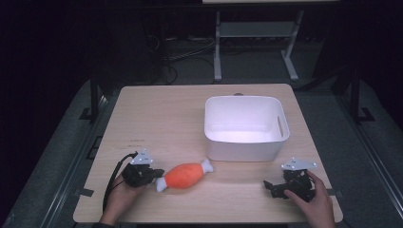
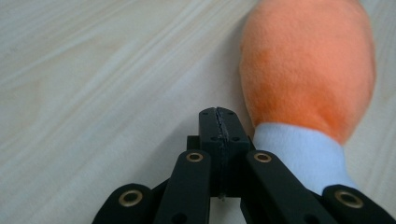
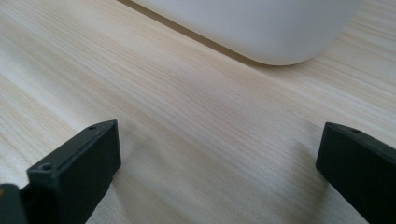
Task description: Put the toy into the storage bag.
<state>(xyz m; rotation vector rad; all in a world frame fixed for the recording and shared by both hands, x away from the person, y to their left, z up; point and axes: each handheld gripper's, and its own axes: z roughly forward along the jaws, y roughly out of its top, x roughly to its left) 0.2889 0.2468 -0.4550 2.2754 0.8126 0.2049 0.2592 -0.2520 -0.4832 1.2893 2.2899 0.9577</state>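
High view, nearest edge first: we note the left gripper [image 1: 151,174] held low over the table [image 1: 161,114] at the front left, and the right gripper [image 1: 275,186] at the front right, each in a hand. The plush drumstick [image 1: 185,176], orange-bodied with white bone ends, lies flat on the table between them, much nearer the left gripper, whose tip sits just beside the toy's near white end. We judge the toy's long axis to run diagonally, from that near-left end up and to the right toward the white bin [image 1: 246,127], so the toy extends away from the left gripper roughly in line with the bin. In the left gripper view we find the jaws pressed together with nothing between them; the plush drumstick [image 2: 308,70] lies beside them to the right in that view, its white cuff close against the linkage, not clamped. In the right gripper view we find the jaws spread wide over bare wood, holding nothing, with the white bin [image 3: 261,23] ahead. The right gripper stands well apart from the toy. Farthest back, the bin sits upright and, as far as we can see, empty. Our judgement: the left gripper is the better placed to take the toy, but must first part its jaws and shift sideways across the white end.
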